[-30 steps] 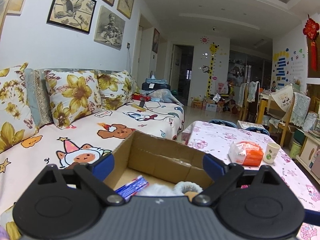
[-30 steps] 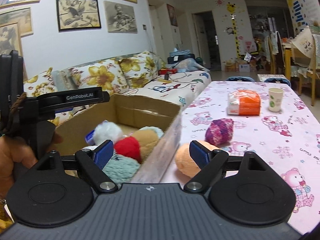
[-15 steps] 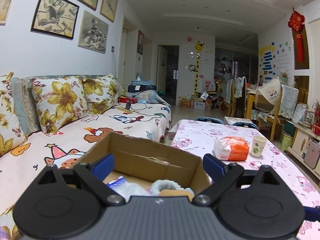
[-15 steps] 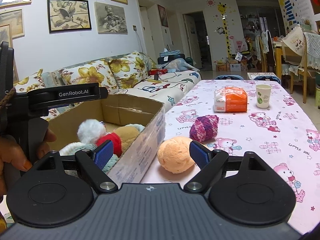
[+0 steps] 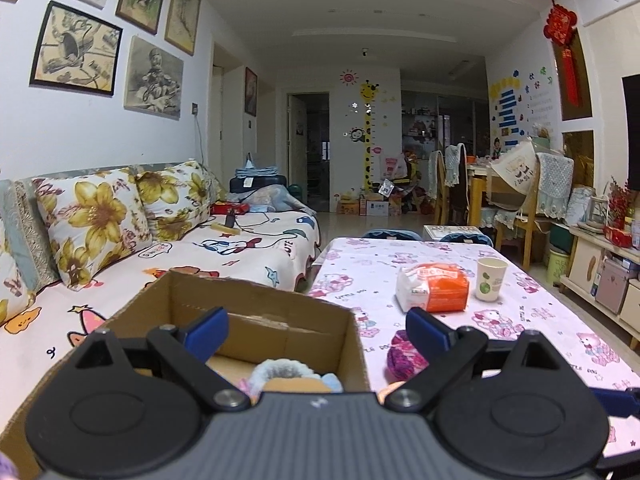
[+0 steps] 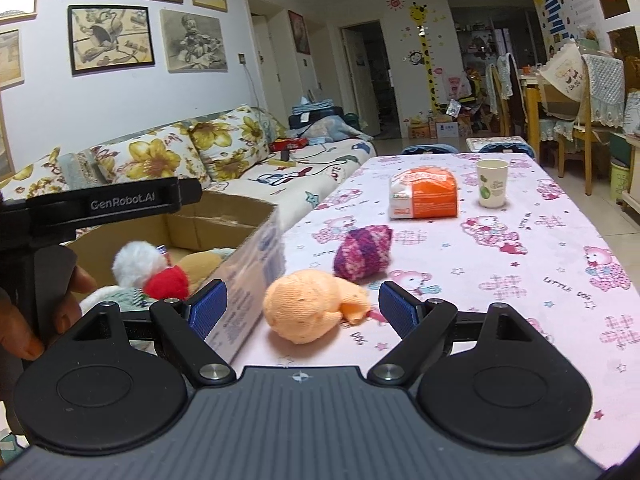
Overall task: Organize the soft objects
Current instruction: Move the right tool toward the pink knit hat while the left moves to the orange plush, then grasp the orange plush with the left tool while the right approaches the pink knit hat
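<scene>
Right wrist view: the right gripper [image 6: 303,306] is gaping wide and gripping nothing, its blue fingers [image 6: 208,310] framing the orange sock ball [image 6: 312,311] lying on the pink tablecloth [image 6: 520,280]. Just beyond, a purple knitted ball [image 6: 363,253] is sitting. Leftward, the cardboard box [image 6: 256,264] is holding white, red and tan soft things, partly hidden. Over the box, the left gripper [image 5: 317,330] is hanging equally wide and empty, its body covering most of the contents.

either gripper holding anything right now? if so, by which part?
Nothing held. Right gripper is open, the orange sock ball lying ungripped between its fingers. Left gripper is open over the box.
</scene>
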`<act>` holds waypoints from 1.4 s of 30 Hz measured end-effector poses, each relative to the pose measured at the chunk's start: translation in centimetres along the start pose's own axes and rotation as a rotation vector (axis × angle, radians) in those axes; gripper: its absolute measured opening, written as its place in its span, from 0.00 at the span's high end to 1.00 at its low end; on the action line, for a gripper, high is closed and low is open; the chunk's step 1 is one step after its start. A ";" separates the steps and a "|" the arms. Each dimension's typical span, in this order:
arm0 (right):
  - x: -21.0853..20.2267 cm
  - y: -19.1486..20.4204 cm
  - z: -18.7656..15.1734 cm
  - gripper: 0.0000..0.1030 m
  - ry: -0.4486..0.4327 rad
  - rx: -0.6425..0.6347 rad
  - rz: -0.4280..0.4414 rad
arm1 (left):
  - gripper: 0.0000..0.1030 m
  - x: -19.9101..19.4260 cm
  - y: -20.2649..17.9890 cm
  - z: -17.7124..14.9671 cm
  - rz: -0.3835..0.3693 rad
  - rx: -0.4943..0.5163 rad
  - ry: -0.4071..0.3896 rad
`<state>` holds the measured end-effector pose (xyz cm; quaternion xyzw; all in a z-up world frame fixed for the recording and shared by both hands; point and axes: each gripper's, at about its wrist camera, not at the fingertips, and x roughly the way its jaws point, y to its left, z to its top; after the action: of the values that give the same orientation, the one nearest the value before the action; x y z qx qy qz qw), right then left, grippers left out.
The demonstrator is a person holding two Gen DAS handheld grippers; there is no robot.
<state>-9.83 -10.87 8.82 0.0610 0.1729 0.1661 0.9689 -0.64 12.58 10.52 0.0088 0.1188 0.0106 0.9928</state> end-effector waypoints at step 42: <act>2.7 -6.8 -1.0 0.00 0.020 0.269 -0.272 | 0.08 2.1 -12.4 -7.0 0.006 0.172 0.155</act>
<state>-5.71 -16.23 5.82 0.1645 0.2098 0.0097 0.9637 0.01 0.31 2.99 0.0933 0.1956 0.0042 0.9762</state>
